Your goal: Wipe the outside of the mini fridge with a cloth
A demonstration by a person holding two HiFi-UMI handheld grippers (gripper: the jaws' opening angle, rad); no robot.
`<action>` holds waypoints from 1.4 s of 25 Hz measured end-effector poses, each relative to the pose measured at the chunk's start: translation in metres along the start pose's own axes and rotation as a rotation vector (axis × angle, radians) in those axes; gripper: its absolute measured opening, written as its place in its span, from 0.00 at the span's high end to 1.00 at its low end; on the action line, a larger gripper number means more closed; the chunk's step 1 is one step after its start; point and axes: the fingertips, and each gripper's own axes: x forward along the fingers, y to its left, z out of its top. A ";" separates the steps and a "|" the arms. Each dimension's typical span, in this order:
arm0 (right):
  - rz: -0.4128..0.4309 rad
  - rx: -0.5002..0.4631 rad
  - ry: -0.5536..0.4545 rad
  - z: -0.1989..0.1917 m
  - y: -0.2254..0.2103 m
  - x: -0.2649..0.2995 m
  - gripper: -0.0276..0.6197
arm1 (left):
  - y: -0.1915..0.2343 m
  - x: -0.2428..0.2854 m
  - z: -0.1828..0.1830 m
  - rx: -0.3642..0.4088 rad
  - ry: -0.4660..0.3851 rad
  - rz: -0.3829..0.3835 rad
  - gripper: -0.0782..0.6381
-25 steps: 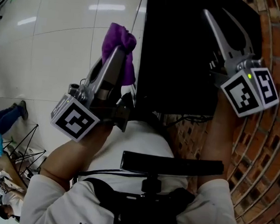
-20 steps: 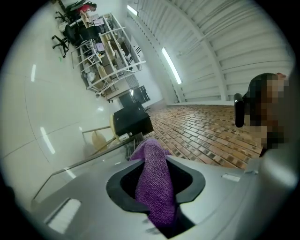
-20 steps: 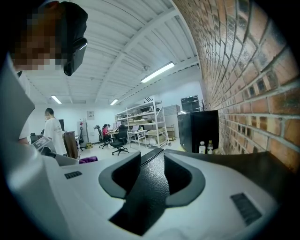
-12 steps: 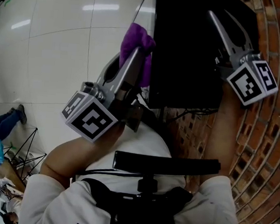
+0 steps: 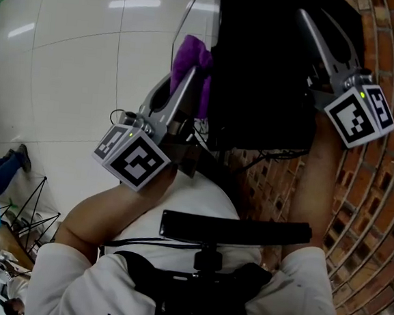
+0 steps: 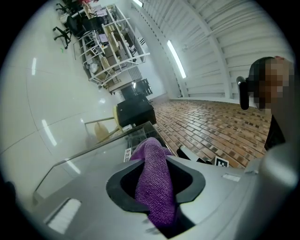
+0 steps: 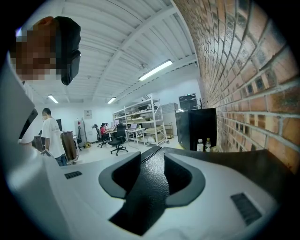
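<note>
Cloth (image 5: pixel 193 62) nearer the mini fridge (image 5: pixel 259 76) than 1 second ago.
Left gripper (image 5: pixel 188 84) fingers (image 6: pixel 123 183) clench the cloth, its bunch beyond their tips now just beside the fridge's side; right gripper (image 5: pixel 317 23) fingers (image 7: pixel 120 173) stand apart, empty, fridge top beneath them. Wiping looks ready to start.

Your mini fridge (image 5: pixel 259 76) ran off the top edge of the head view. Its black faces merged into one dark mass, so no line between its top and side could be made out. Against the fridge's left side, the lower part of the purple cloth (image 5: pixel 192 50) was hidden behind your left gripper (image 5: pixel 190 77), and whether the cloth touched the fridge could not be told. Over the fridge, the jaw tips of your right gripper (image 5: pixel 319 20) were lost against the black, so contact was unclear. A white label (image 6: pixel 127 154) past the cloth's tip was too small to read. Beyond the fridge, two bottles (image 7: pixel 200 146) were too small to identify.
</note>
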 end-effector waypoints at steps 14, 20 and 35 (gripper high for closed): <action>0.005 -0.001 -0.002 0.002 0.002 0.001 0.73 | 0.050 0.007 -0.023 0.031 0.019 0.049 0.76; 0.006 0.000 -0.002 0.002 0.002 0.001 0.73 | 0.073 0.010 -0.031 0.030 0.040 0.068 0.76; 0.007 0.006 -0.004 0.002 0.002 0.002 0.73 | 0.137 0.018 -0.049 0.083 0.052 0.113 0.76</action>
